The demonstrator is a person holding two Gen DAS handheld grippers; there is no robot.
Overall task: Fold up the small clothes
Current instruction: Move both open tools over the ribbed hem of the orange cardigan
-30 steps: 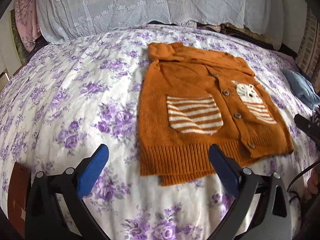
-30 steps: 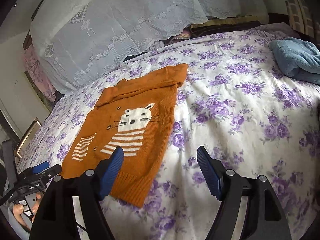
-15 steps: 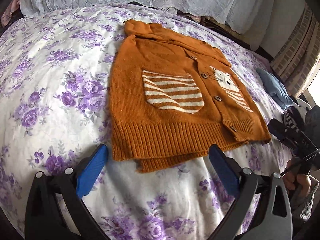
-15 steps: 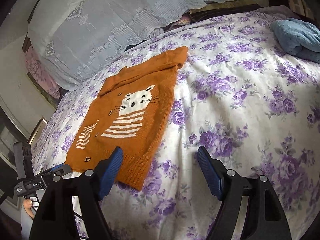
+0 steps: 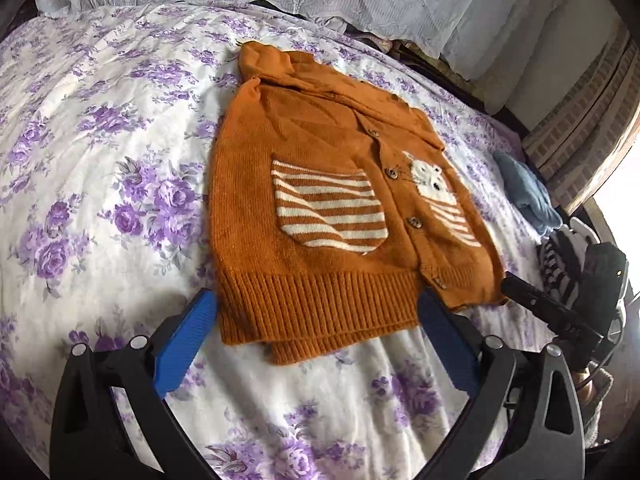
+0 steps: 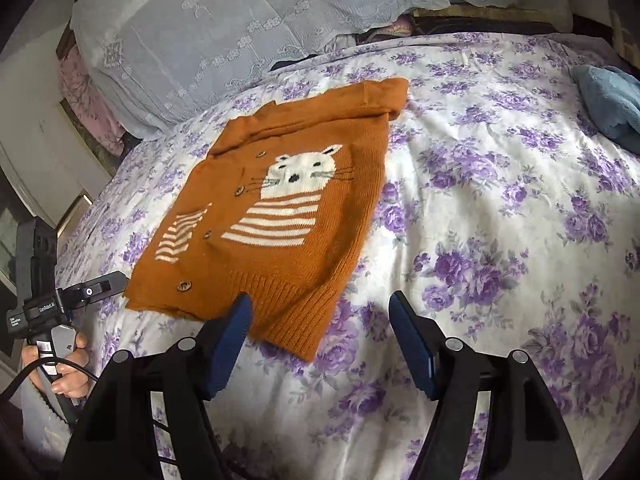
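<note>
An orange knitted cardigan (image 5: pixel 320 220) with a striped pocket and a white cat motif (image 6: pixel 304 172) lies flat on the floral bed sheet (image 5: pixel 100 152), buttons up and sleeves tucked under. My left gripper (image 5: pixel 316 312) is open over the ribbed hem's left part, its blue pads on either side of the hem and off it. My right gripper (image 6: pixel 320 308) hovers at the hem's right corner. Its jaws are closing, the corner lies between them, and the pads do not press on it. Each gripper shows at the edge of the other's view.
Large pillows under a white lace cover (image 6: pixel 240 20) line the head of the bed. A folded blue cloth (image 6: pixel 608 96) lies on the sheet to the cardigan's right, with a black-and-white striped item (image 5: pixel 556 264) near it. A hand (image 6: pixel 68 376) grips the left tool's handle.
The left gripper has turned and come in closer, so the hem now lies between its fingers. The right gripper has tilted down toward the hem corner and its jaws have narrowed a little.
</note>
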